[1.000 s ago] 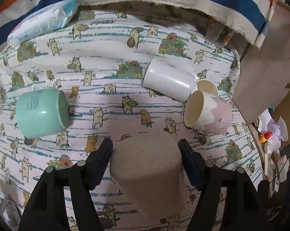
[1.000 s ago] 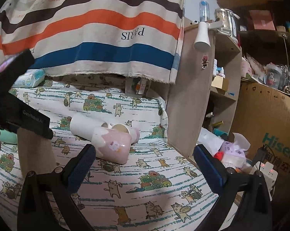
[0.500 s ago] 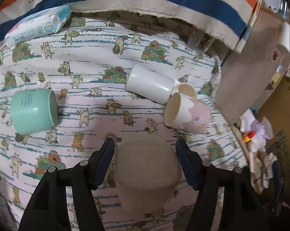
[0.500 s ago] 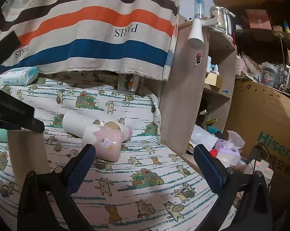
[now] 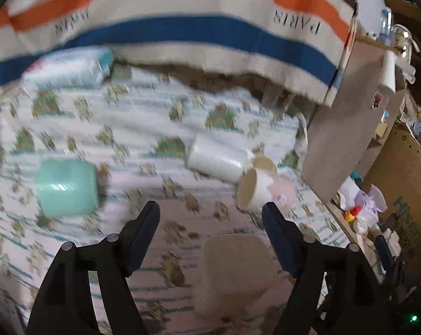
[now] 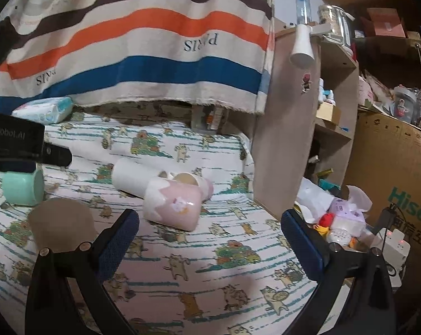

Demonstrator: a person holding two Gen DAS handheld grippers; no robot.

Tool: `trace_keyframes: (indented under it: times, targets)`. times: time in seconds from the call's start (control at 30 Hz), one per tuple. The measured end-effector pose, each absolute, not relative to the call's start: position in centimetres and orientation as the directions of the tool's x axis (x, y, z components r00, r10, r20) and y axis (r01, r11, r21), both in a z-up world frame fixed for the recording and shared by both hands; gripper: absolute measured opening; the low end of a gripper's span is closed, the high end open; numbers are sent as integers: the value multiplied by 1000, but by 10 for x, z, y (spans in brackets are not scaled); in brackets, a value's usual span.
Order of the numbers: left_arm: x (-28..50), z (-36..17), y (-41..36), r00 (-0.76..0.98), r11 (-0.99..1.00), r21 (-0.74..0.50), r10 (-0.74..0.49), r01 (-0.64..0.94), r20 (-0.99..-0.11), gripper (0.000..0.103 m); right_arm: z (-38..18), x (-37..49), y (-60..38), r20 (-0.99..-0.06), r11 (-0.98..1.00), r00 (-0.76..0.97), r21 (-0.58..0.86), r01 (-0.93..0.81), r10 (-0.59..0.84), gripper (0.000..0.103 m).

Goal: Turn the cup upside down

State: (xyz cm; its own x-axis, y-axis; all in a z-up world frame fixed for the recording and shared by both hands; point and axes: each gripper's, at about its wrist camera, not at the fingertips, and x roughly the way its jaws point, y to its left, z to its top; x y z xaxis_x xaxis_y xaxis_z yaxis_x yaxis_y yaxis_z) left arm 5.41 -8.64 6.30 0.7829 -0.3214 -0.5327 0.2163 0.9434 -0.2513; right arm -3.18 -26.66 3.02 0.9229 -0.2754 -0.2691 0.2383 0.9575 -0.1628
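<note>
A beige cup (image 5: 235, 273) stands upside down on the cat-print sheet (image 5: 143, 128), below and between my left gripper's (image 5: 210, 217) fingers, which are open and raised clear of it. It also shows in the right wrist view (image 6: 61, 224). A mint cup (image 5: 66, 187), a white cup (image 5: 216, 162) and a pink-and-white cup (image 5: 263, 192) lie on their sides; a smaller cup (image 6: 193, 181) lies behind the pink-and-white cup (image 6: 172, 206). My right gripper (image 6: 210, 240) is open and empty, in front of the pink-and-white cup.
A pack of wipes (image 5: 68, 69) lies at the back left under a striped cloth (image 5: 182, 19). A wooden shelf unit (image 6: 288, 128) stands at the bed's right edge, with clutter (image 6: 341, 220) and a cardboard box (image 6: 392, 184) beyond it.
My left gripper has let go of the beige cup, lifted and tilted up; the cup stays upside down on the sheet. The right gripper has barely moved.
</note>
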Motion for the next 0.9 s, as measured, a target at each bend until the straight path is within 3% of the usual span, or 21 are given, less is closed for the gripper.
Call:
trace_keyframes:
  times: [0.3, 0.37, 0.43, 0.53, 0.63, 0.83, 0.9]
  targets:
    - [12, 82, -49, 925, 970, -147, -231, 194, -303, 86, 39, -36, -260, -265, 989, 953, -52, 141, -150, 102]
    - [4, 83, -41, 938, 966, -162, -236, 200, -254, 97, 40, -38, -261, -256, 991, 957, -26, 133, -135, 102]
    - [-6, 84, -32, 953, 964, -180, -230, 195, -199, 102, 42, -39, -262, -247, 992, 962, 1, 123, -119, 102]
    - [-20, 84, -27, 966, 968, -145, -224, 204, -133, 103, 44, -42, -260, -216, 994, 971, 13, 108, -102, 102]
    - [-25, 78, -26, 965, 972, -89, -227, 217, -128, 103, 47, -46, -252, -184, 996, 979, -16, 82, -84, 102]
    - [-27, 56, -8, 959, 967, -145, -234, 211, -163, 103, 41, -65, -231, -64, 994, 997, -103, 45, -52, 102]
    - [-27, 49, -7, 960, 976, -112, -206, 188, -188, 103, 40, -65, -225, -71, 992, 996, -117, 37, -45, 103]
